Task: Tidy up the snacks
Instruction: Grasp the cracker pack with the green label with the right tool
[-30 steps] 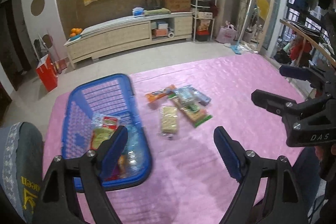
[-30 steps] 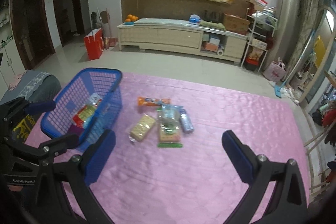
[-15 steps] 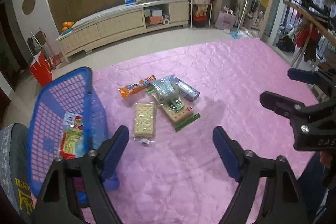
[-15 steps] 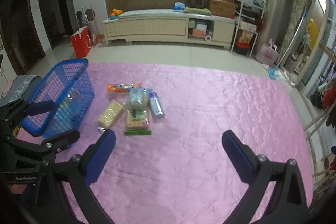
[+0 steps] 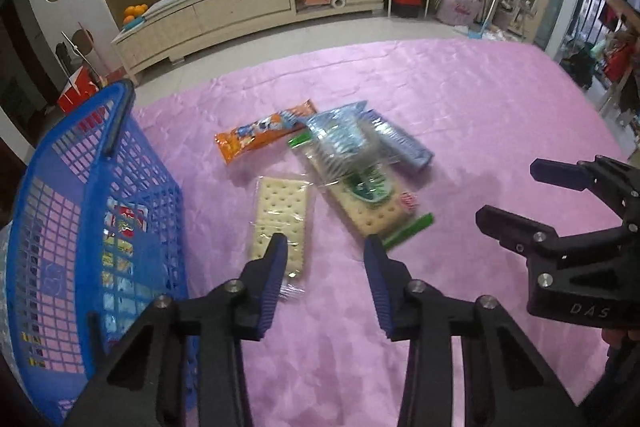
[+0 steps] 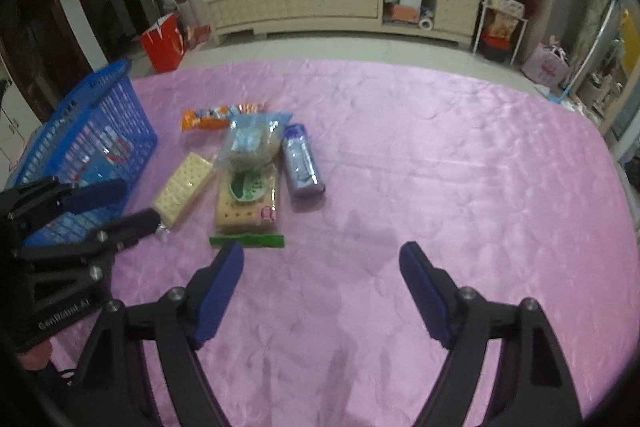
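Both grippers have dropped toward the pink quilted cloth (image 6: 440, 167) since the earlier frames, and the snack pile now sits just ahead of our fingers. Our left gripper (image 5: 326, 247) has just been closing; its jaws stand narrow, with nothing between them, the left pad over the near end of the clear-wrapped cracker pack (image 5: 282, 215). Our right gripper (image 6: 322, 255) has also just been closing a little but is wide apart, empty, above bare cloth; its left pad is just short of the green-edged cracker pack (image 6: 246, 205).

Snacks lie in one loose cluster left of the cloth's middle: an orange packet (image 5: 260, 137) at the far side, a crumpled clear blue bag (image 5: 340, 135) resting on the green-edged pack, and a blue-purple packet (image 6: 300, 163) along the right edge of the cluster. The clear-wrapped crackers lie apart on the basket side.

Blue mesh basket (image 5: 80, 207) stands at the left edge of the cloth, already holding some packets; its near wall is just beside our left gripper's arm. A strip of open cloth runs between basket and crackers. To the right of the cluster the cloth is open all the way to its far and right edges.
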Available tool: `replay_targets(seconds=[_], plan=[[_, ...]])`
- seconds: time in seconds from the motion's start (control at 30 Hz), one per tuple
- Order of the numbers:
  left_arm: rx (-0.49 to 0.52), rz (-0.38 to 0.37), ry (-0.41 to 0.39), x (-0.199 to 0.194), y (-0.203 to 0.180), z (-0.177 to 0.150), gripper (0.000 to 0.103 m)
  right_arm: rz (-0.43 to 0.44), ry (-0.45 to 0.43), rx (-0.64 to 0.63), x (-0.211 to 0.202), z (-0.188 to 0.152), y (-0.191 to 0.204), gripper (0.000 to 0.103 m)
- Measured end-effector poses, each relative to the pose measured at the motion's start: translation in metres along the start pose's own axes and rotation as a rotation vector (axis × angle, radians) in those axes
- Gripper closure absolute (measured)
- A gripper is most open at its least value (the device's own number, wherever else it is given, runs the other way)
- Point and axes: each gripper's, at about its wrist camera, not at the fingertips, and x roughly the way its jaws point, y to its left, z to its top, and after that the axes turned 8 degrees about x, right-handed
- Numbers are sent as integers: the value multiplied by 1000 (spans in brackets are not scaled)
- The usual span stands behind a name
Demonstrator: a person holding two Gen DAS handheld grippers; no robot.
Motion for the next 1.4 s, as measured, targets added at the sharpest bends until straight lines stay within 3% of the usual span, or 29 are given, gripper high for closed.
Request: replay_targets(seconds=[0.27,0.4,0.5,0.77,0.9,1.1,1.2,1.3,1.4], plan=[[-3,49,-33,6,11,4,66,51,58,-23,38,-6,13,19],[16,43,-5,8,9,2,66,103,86,-10,47,-2,19,19],[47,76,4,6,4,-5,66,63,96,-22,52,1,22,19],[86,109,16,1,4,-10,56,84,116,-61,60,8,39,19],[115,149,12,-3,1,-11,55,51,131,-82,70,13,47,19],[123,139,16,-4,-1,-11,54,-4,167,-143,78,17,57,20],[111,115,12,-5,-1,-10,48,-5,151,-178,73,17,60,43],[97,96,5,-7,0,-9,42,11,158,-173,69,13,55,46],[98,92,-2,-8,-3,-6,42,10,157,-166,60,7,47,46]])
